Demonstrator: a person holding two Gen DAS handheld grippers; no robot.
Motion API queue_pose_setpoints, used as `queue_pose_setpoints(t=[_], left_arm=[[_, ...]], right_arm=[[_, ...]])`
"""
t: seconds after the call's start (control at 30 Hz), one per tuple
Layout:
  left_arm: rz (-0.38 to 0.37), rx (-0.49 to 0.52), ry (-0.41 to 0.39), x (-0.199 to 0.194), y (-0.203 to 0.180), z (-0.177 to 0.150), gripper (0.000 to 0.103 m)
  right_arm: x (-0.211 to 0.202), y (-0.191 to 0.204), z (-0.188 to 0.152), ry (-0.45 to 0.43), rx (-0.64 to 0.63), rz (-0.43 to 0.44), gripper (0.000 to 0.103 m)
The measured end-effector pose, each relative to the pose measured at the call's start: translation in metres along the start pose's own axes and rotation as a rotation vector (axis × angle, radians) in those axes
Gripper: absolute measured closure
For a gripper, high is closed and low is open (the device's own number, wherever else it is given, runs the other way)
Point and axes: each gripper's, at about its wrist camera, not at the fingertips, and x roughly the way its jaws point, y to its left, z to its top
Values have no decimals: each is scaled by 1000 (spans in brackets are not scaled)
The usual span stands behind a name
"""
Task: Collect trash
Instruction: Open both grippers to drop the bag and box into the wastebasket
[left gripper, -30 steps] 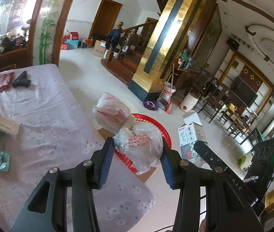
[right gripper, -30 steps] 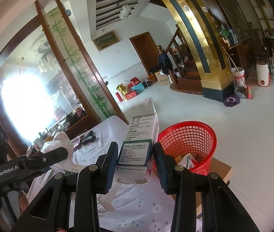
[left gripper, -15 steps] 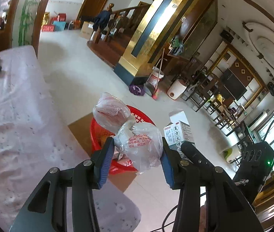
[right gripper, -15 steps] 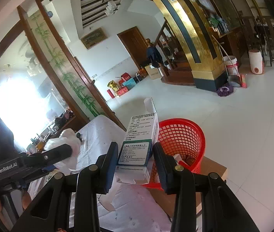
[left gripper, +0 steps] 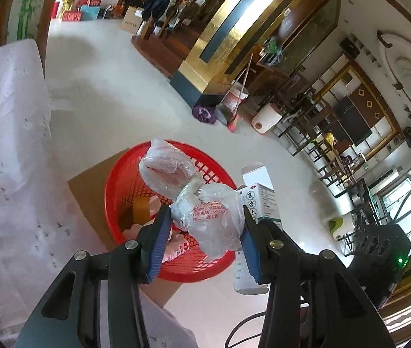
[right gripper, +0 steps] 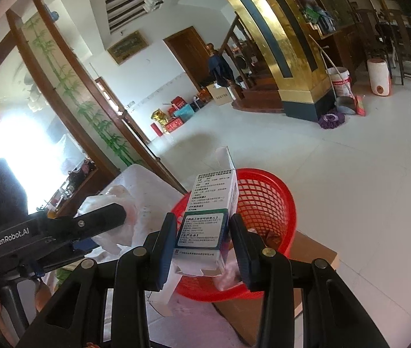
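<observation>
My left gripper [left gripper: 204, 232] is shut on a knotted clear plastic bag [left gripper: 205, 214] with red print and holds it above the red mesh basket [left gripper: 121, 179]. My right gripper [right gripper: 202, 232] is shut on a white and green medicine box [right gripper: 208, 214] with an open flap, held over the basket's near rim [right gripper: 286, 197]. The box also shows in the left wrist view [left gripper: 263, 203], to the right of the bag. The left gripper and its bag [right gripper: 109, 226] show at the left of the right wrist view. Some trash lies inside the basket.
The basket stands on a flat cardboard sheet [left gripper: 89, 185] on the white tiled floor, beside a table with a pale floral cloth [left gripper: 5, 145]. A gold pillar [left gripper: 234, 29], a mop, a bucket and chairs stand farther off.
Both grippers have moved from over the table edge toward the basket. The bag and the box now hang over the basket. Neither grip has changed.
</observation>
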Motion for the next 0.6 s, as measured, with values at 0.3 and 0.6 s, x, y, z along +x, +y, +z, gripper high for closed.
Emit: queue_pose_setpoints(t=[0.3, 0.6], left_arm=[[-3, -35, 62, 29, 5, 6, 58], [5, -71, 59, 23, 15, 6, 44]], right_arm=[[23, -8, 3, 38, 5, -8, 62], [26, -14, 0, 51, 30, -9, 52]])
